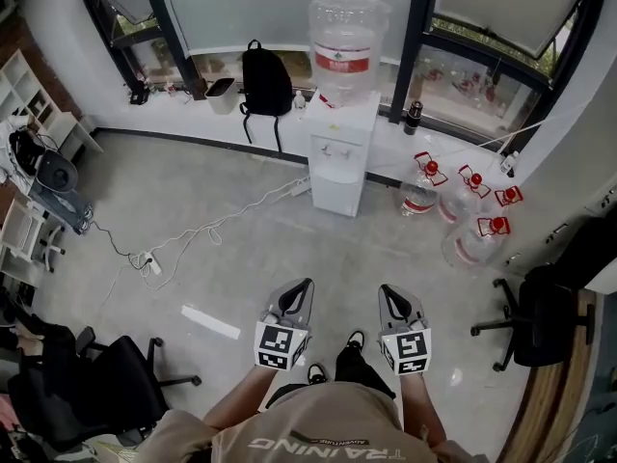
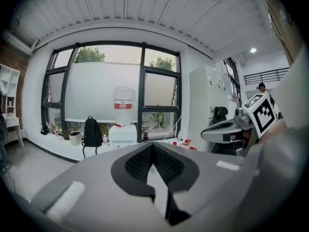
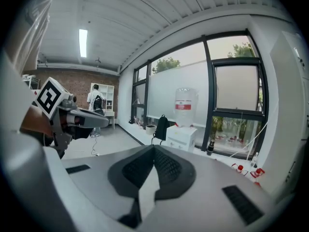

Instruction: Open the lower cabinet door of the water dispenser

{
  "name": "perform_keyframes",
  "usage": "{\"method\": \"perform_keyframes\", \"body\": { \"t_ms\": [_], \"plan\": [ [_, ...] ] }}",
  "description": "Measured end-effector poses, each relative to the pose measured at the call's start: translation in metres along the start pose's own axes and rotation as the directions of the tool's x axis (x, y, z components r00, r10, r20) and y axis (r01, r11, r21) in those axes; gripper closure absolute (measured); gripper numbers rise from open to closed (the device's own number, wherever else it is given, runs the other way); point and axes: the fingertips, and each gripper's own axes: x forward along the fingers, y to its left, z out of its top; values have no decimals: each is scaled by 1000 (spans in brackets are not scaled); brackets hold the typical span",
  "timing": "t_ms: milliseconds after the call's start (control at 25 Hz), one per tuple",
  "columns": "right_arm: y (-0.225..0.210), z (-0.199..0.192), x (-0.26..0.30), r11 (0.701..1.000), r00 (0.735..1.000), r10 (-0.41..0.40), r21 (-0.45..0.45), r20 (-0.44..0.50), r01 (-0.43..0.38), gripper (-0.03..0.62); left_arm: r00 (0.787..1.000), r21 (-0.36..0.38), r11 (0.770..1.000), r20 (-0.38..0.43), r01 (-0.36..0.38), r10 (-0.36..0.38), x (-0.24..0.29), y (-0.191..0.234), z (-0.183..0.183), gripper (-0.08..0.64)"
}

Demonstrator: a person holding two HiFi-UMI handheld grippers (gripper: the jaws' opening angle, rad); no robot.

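boxy white water dispenser (image 1: 339, 162), clear round bottle (image 1: 344, 46) atop; left gripper (image 1: 304, 286), right gripper (image 1: 388, 291) both closed, empty.

Left gripper (image 1: 303, 290): jaws together at the tips, nothing between them; it points forward and slightly down.
Right gripper (image 1: 388, 294): jaws closed and empty, same tilt, level with the left one, with a gap between the two.
Forearms (image 1: 239, 400): bare, stretched forward side by side.
Marker cubes (image 1: 281, 344): at each gripper's rear, with one face turned up.
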Motion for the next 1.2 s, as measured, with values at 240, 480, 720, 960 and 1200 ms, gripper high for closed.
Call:
{"method": "perform_keyframes", "body": {
  "t_ms": [240,480,720,960,1200],
  "plan": [
    [-58,15,33,1000,998,9,-10,69,-8,583,999,35,999,24,-24,23,54,1,33,552],
    [-102,14,64,998,996,58,-3,64,-58,581,998,23,999,37,-46,45,104,-3,55,552],
    [-121,10,95,994,994,104,10,32,-105,581,997,13,997,-10,-73,73,133,11,51,552],
    [-133,18,134,997,997,80,16,12,-80,581,998,-9,998,-9,-63,63,158,43,55,552],
    [-124,56,178,999,998,48,-17,44,-47,583,999,3,1000,23,-28,28,179,95,72,552]
  ]
}}
